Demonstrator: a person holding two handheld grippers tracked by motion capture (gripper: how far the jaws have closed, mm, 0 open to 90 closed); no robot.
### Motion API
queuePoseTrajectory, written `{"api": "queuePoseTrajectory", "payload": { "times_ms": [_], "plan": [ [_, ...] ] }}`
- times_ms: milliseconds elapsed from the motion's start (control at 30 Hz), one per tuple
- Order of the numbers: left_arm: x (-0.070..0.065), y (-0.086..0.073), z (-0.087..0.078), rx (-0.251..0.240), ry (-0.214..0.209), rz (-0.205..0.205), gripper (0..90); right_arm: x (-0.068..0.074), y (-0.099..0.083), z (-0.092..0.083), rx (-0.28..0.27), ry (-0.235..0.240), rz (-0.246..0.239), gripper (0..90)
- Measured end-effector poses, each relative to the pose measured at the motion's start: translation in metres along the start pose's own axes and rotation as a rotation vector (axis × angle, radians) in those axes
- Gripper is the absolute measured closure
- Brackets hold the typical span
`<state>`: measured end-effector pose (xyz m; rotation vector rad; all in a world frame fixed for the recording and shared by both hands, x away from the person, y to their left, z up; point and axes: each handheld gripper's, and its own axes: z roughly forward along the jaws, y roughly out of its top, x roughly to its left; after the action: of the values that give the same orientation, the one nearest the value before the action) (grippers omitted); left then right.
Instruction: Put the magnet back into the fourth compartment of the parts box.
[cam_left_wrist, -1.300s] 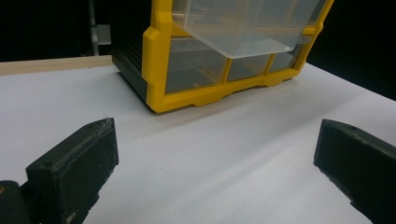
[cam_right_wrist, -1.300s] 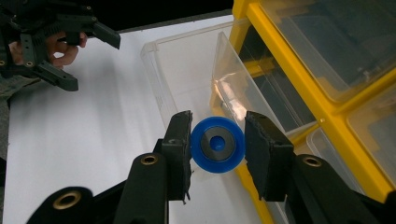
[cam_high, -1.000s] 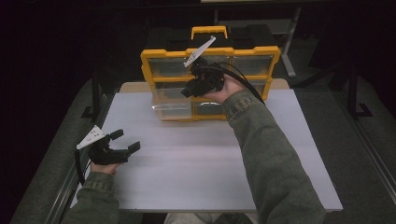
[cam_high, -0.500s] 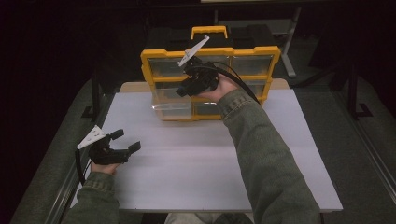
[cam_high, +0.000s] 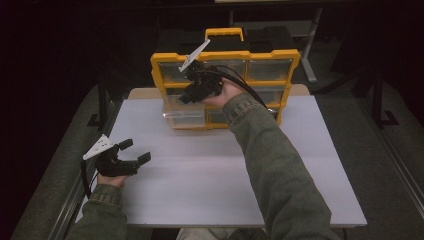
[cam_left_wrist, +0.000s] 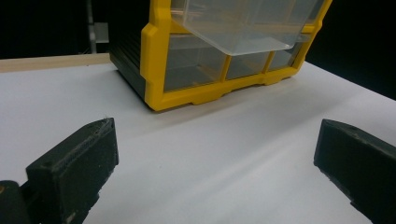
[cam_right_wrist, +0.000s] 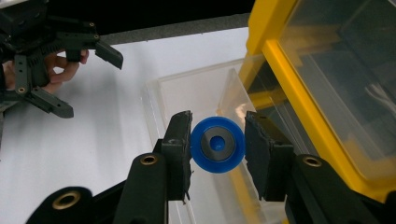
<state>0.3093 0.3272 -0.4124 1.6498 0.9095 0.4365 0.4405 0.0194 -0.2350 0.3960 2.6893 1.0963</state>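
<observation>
A yellow drawer cabinet (cam_high: 161, 67) stands at the table's far side, with one clear drawer (cam_high: 186, 116) pulled out at its lower left. My right gripper (cam_high: 184, 96) hovers just above that drawer. In the right gripper view its jaws (cam_right_wrist: 218, 128) are shut on a round blue disc (cam_right_wrist: 217, 144) with a dark grey centre, and the open drawer (cam_right_wrist: 187, 93) lies below. My left gripper (cam_high: 134, 151) rests low near the table's left edge, well short of the cabinet. Its jaws (cam_left_wrist: 215, 140) stand wide open with nothing between them.
The white tabletop (cam_high: 210, 180) spreads between the two hands. The cabinet's other clear drawers (cam_high: 267, 70) are pushed in, and a yellow handle (cam_high: 224, 33) tops it. Dark floor and metal stand legs (cam_high: 312, 55) surround the table.
My right gripper has drifted a little left and up over the open drawer, still holding the disc. The left gripper has stayed put.
</observation>
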Motion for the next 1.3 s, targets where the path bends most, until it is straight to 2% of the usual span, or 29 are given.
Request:
{"api": "queuePoseTrajectory", "payload": {
  "times_ms": [167,267,300,400,600,667,733,833,933,1133,1300],
  "plan": [
    [0.000,0.000,0.000,-0.005,-0.001,-0.003,0.0,0.001,0.006,0.006,0.001,0.009,-0.009,60.7],
    [0.001,0.000,0.000,-0.008,-0.003,-0.006,0.0,0.000,0.008,0.007,-0.013,0.014,0.002,60.1],
    [0.001,0.000,0.001,-0.007,-0.004,-0.007,0.0,0.000,0.009,0.007,-0.013,0.012,0.010,57.6],
    [0.000,0.001,0.002,-0.006,-0.010,-0.005,0.0,0.000,0.009,0.007,-0.020,-0.032,0.025,39.2],
    [-0.001,0.001,0.003,-0.003,-0.013,0.001,0.0,-0.003,0.006,0.003,-0.002,-0.025,0.079,18.8],
    [-0.002,0.001,0.001,-0.003,-0.013,0.003,0.0,-0.003,0.004,0.002,0.005,-0.037,0.085,12.5],
    [-0.002,0.000,0.000,-0.001,-0.012,0.004,0.0,-0.004,0.002,0.001,0.004,-0.030,0.094,10.2],
    [-0.002,0.000,0.000,0.004,-0.009,0.004,0.0,-0.003,-0.001,0.001,0.028,-0.041,0.098,0.6],
    [-0.002,0.000,-0.001,0.003,-0.006,0.001,0.0,-0.004,-0.005,0.001,0.040,-0.051,0.095,0.0],
    [-0.002,-0.001,-0.003,0.002,-0.003,0.004,0.0,-0.006,-0.016,-0.005,0.002,-0.072,0.124,0.0],
    [-0.001,-0.001,-0.003,0.002,-0.004,0.003,0.0,-0.004,-0.022,-0.012,-0.016,-0.074,0.122,0.0]
  ]
}}
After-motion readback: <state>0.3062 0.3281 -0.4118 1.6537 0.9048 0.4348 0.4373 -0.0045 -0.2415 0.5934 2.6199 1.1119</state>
